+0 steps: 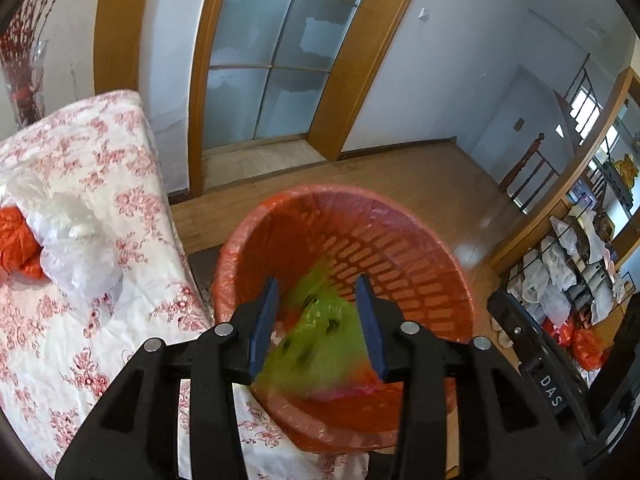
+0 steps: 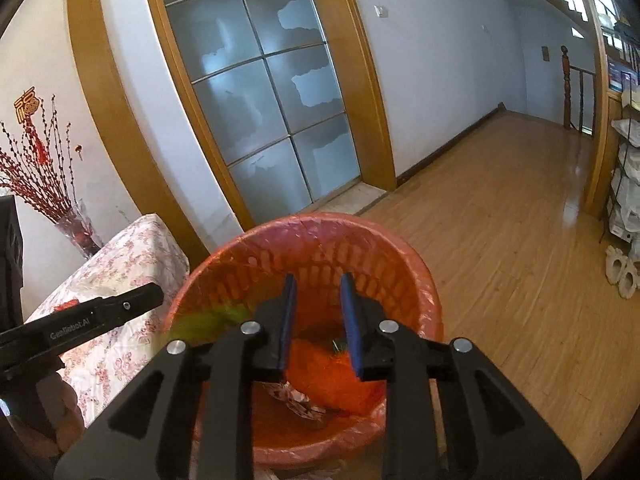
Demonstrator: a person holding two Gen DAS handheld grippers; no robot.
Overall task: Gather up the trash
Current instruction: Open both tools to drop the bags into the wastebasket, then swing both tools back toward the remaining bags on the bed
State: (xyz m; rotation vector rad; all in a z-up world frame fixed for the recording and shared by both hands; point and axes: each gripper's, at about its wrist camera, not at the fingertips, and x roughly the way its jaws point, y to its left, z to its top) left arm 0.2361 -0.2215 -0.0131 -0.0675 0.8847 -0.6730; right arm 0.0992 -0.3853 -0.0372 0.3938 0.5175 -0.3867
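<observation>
An orange slotted trash basket (image 1: 400, 248) lined with an orange bag stands on the floor beside the table. My left gripper (image 1: 322, 292) is open above it, and a blurred green plastic bag (image 1: 316, 336) is in mid-air between its fingers over the basket. My right gripper (image 2: 318, 284) is open and empty over the same basket (image 2: 224, 264), which holds orange trash (image 2: 328, 376) and crumpled paper (image 2: 296, 398). The green bag shows as a blur at the basket's left rim in the right wrist view (image 2: 208, 320). A white plastic bag (image 1: 76, 244) and an orange bag (image 1: 16, 240) lie on the table.
The table (image 1: 100, 152) wears a white cloth with red flowers, left of the basket. A glass-paned door (image 1: 276, 52) is behind. Wooden floor (image 2: 500, 240) stretches right. A wire rack with bags and shoes (image 1: 568, 264) stands at the right. A vase of red twigs (image 2: 76, 224) sits on the table's far end.
</observation>
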